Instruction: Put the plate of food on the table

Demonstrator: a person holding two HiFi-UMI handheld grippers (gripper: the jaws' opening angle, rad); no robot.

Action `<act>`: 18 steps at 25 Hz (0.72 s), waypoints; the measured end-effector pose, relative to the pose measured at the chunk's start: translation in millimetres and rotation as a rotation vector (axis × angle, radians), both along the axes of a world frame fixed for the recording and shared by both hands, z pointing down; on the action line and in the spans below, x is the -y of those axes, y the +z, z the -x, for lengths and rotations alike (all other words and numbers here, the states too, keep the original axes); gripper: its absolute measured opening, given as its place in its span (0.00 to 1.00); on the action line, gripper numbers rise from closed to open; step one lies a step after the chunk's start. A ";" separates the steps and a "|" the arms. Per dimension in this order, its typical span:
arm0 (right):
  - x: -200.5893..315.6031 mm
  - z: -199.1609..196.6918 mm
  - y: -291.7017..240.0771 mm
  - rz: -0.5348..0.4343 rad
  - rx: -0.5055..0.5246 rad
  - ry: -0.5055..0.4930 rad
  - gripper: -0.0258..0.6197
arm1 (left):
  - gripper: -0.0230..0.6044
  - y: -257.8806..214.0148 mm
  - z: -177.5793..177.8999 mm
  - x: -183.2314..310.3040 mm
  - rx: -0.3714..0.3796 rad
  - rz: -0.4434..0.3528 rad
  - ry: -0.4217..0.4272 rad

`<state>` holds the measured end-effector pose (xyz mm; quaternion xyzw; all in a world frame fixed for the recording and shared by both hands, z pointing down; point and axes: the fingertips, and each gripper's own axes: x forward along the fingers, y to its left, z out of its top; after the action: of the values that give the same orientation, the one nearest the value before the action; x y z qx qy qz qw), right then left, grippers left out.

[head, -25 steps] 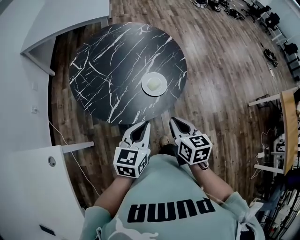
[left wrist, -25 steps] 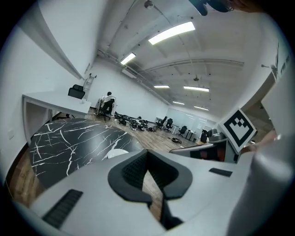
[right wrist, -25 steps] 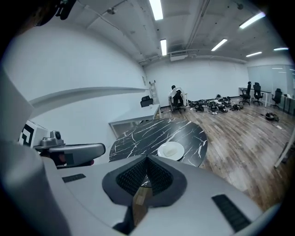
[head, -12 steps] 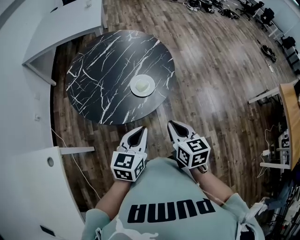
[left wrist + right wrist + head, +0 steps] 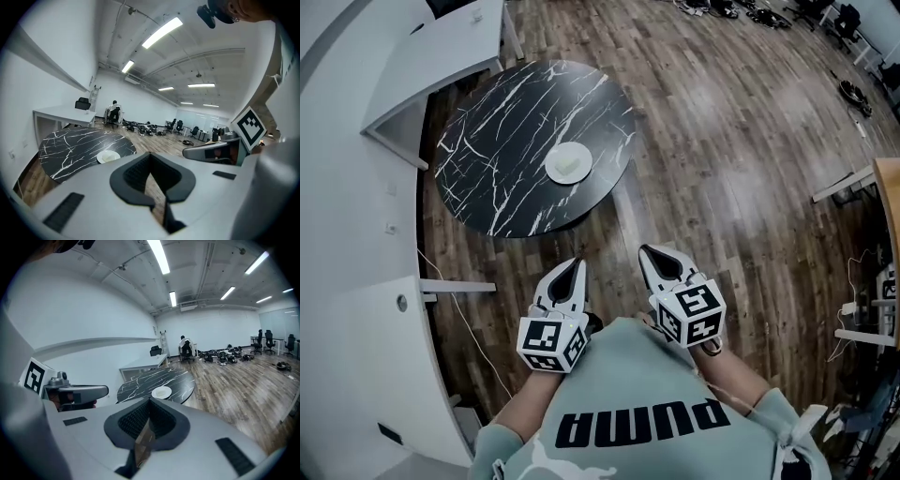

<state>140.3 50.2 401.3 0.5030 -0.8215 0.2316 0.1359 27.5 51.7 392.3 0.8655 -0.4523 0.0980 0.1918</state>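
A white plate of pale food (image 5: 569,162) rests on the round black marble table (image 5: 506,112), near its front right edge. Both grippers are held close to the person's chest, well short of the table and over wood floor. My left gripper (image 5: 574,263) is shut with nothing in it, and so is my right gripper (image 5: 646,250). In the left gripper view the plate (image 5: 108,157) lies far beyond the closed jaws of the left gripper (image 5: 150,155). The right gripper view shows the plate (image 5: 161,392) on the table (image 5: 140,380) ahead of the right gripper (image 5: 150,400).
A white desk (image 5: 441,47) stands behind the table, and a white counter (image 5: 366,328) runs along the left. A cable (image 5: 464,323) trails on the floor. A wooden tabletop edge (image 5: 891,216) is at the right. Office chairs and a seated person (image 5: 186,350) are far back.
The table and plate have slid up and left in the head view and look farther away. Both grippers stay shut by the chest, the left one slightly lower.
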 end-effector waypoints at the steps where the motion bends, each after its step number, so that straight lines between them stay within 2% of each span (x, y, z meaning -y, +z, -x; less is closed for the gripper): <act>1: -6.6 -5.8 -1.7 -0.007 -0.001 -0.012 0.05 | 0.05 0.2 -5.0 -8.6 0.001 0.000 -0.012; 9: -55.8 -33.2 2.6 -0.016 0.026 -0.123 0.05 | 0.05 0.8 -37.4 -66.9 0.029 0.006 -0.101; 18: -96.3 -59.4 20.1 -0.017 0.018 -0.143 0.05 | 0.05 16.8 -57.0 -101.1 0.048 0.015 -0.147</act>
<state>199.7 146.5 421.4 0.4420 -0.8584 0.2190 0.1404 84.5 152.9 409.1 0.8259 -0.5183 0.1078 0.1940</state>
